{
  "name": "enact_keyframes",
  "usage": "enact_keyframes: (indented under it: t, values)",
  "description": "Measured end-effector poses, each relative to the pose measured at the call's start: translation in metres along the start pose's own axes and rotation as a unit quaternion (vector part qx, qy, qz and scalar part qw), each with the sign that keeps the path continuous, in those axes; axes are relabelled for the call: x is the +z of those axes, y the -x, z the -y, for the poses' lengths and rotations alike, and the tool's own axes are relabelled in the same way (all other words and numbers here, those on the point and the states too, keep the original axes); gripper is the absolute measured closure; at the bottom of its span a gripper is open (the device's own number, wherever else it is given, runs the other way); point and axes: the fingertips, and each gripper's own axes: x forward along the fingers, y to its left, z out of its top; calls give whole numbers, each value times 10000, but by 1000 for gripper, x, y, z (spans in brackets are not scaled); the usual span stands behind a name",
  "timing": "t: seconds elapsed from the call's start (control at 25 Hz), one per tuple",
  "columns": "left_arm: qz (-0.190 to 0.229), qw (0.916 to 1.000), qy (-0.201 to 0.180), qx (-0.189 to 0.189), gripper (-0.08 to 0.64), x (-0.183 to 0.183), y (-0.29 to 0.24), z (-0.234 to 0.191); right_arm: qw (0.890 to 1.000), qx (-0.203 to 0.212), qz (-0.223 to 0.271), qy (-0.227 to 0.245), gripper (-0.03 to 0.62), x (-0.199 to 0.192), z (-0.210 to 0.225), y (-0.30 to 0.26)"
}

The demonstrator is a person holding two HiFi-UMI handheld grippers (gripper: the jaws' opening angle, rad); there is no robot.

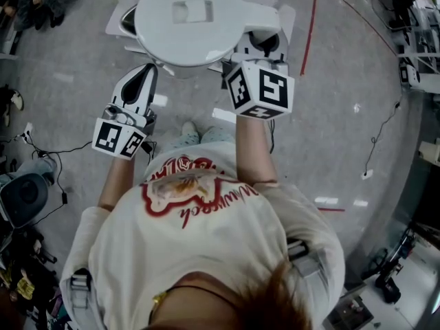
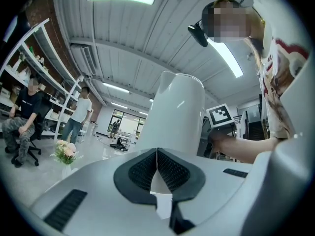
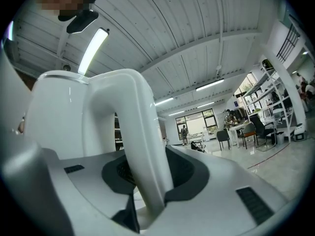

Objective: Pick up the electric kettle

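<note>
The white electric kettle point(image 1: 185, 19) shows from above in the head view, its round lid facing up, in front of the person. Its curved handle point(image 3: 140, 146) runs between the jaws of my right gripper point(image 3: 147, 183), which is shut on it; the kettle's body point(image 3: 56, 117) stands to the left in that view. In the head view my right gripper point(image 1: 265, 45) sits at the kettle's right side. My left gripper point(image 1: 139, 78) is shut with nothing in it, just left of the kettle and apart from it. In the left gripper view point(image 2: 157, 167) the kettle point(image 2: 177, 114) rises ahead.
A white table edge point(image 1: 120, 20) shows under the kettle. A red tape line point(image 1: 309, 26) crosses the grey floor at the right. Cables point(image 1: 48, 150) and gear lie at the left. Shelves point(image 2: 34, 73), standing and seated people, a flower vase point(image 2: 65, 151) and chairs point(image 3: 246, 129) stand around.
</note>
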Motion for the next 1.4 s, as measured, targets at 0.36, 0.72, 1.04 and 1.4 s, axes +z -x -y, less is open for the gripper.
enact_keyframes:
  t: [0.36, 0.72, 1.04, 1.4]
  values:
    - [-83, 9998, -115, 156, 548, -10, 9, 45, 9997, 212, 59, -54, 477, 6, 18, 34]
    - [-80, 9990, -65, 445, 547, -35, 26, 133, 9986, 519, -66, -46, 477, 13, 56, 103]
    - [62, 9977, -41, 667, 548, -51, 44, 209, 9977, 665, -63, -81, 477, 22, 89, 169]
    - [115, 9965, -41, 830, 548, -47, 65, 258, 9961, 878, 29, 48, 476, 47, 93, 214]
